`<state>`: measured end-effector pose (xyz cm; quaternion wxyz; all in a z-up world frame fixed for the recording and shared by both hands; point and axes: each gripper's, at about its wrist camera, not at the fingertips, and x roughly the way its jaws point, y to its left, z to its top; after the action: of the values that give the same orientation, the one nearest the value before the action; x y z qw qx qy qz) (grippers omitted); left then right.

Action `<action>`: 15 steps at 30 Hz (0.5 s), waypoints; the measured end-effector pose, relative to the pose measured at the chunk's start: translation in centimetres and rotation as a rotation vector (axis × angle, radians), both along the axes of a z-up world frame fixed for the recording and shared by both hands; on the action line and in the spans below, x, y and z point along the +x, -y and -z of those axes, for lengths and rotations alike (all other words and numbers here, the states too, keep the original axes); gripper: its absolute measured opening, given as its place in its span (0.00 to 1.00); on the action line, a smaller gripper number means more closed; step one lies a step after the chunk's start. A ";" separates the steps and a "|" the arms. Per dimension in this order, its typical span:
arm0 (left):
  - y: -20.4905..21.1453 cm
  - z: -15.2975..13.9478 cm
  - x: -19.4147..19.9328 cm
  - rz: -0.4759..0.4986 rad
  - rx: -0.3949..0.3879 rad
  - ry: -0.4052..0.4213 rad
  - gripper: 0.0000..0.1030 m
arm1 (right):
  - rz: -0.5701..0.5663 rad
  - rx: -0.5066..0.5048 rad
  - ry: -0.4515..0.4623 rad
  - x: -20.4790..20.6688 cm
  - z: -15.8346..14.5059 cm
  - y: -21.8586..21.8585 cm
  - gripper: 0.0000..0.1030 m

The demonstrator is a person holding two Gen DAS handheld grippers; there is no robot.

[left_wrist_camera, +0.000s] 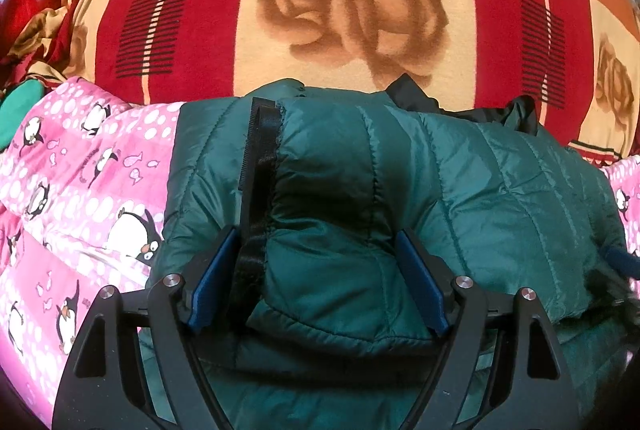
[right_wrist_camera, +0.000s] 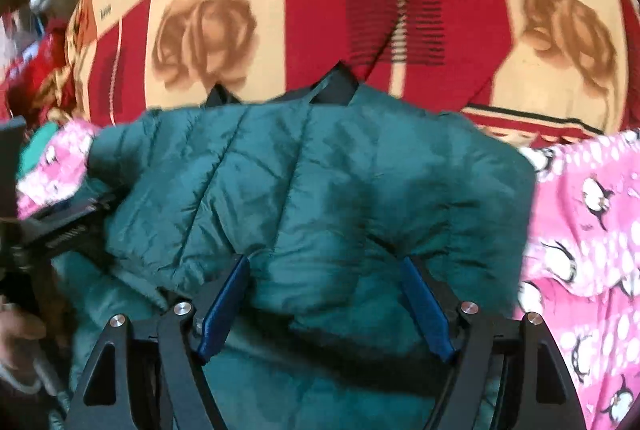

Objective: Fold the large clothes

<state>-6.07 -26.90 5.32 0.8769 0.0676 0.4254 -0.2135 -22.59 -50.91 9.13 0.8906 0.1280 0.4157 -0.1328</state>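
On the pink penguin-print blanket lies the green quilted jacket, folded into a thick bundle, its far edge reaching the red and cream rose-patterned bedspread beyond. In the left wrist view the left gripper sits low over the near part of the jacket with its jaws spread wide; a puffy fold of the jacket bulges up between the blue pads, and whether the pads press on it cannot be told. A black zipper strip runs along the jacket just inside the left-hand pad. Dark lining shows at the jacket's far edge.

In the right wrist view, which is slightly blurred, the right gripper also stands spread over the jacket, a bulge of green fabric between its blue pads, again with the contact unclear. At the left of the jacket there, the other gripper's black frame rests against it, with a hand behind.
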 end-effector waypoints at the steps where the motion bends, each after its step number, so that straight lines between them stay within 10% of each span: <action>1: 0.0 0.0 0.0 -0.001 0.000 0.002 0.78 | 0.016 -0.009 0.016 -0.7 -0.5 0.3 0.73; 15: -0.4 -0.4 -0.3 -0.005 -0.010 -0.001 0.81 | 0.118 0.010 -0.061 -1.1 2.4 3.6 0.74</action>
<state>-6.34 -26.53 5.73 0.8775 0.0622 0.4248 -0.2135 -23.67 -54.49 6.77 0.8674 0.1529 0.4352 -0.1870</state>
